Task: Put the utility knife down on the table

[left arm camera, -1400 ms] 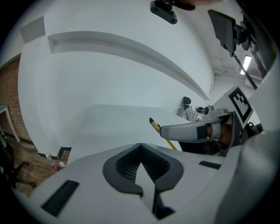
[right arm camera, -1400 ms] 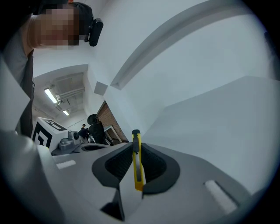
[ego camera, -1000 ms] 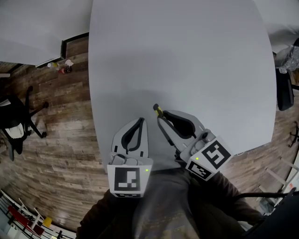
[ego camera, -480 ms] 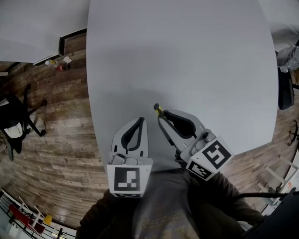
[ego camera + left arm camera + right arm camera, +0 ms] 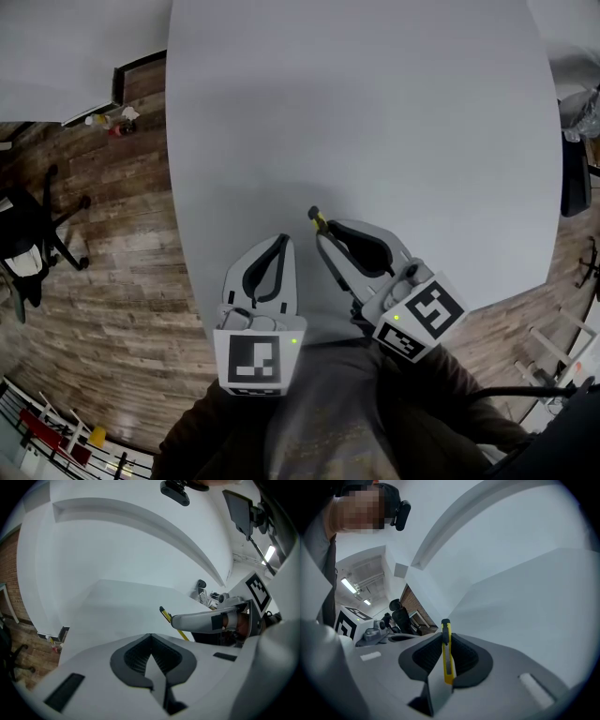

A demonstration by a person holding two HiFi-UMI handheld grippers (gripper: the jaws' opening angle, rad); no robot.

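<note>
Head view: two grippers [image 5: 280, 242] [image 5: 325, 238], one utility knife [image 5: 317, 221]

Utility knife [image 5: 318, 221] mostly behind jaws

A pale grey table [image 5: 375, 112] stands on a wood-plank floor [image 5: 103, 281]; a black office chair [image 5: 28, 244] at left, small clutter [image 5: 111, 124], perhaps bottles, beyond

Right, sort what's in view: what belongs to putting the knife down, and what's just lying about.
In the job:
- utility knife, clamped in the shut right gripper
- table, bare where the knife would go

Lying about:
- left gripper, shut on nothing
- black office chair on the wooden floor
- small items on the floor
</note>
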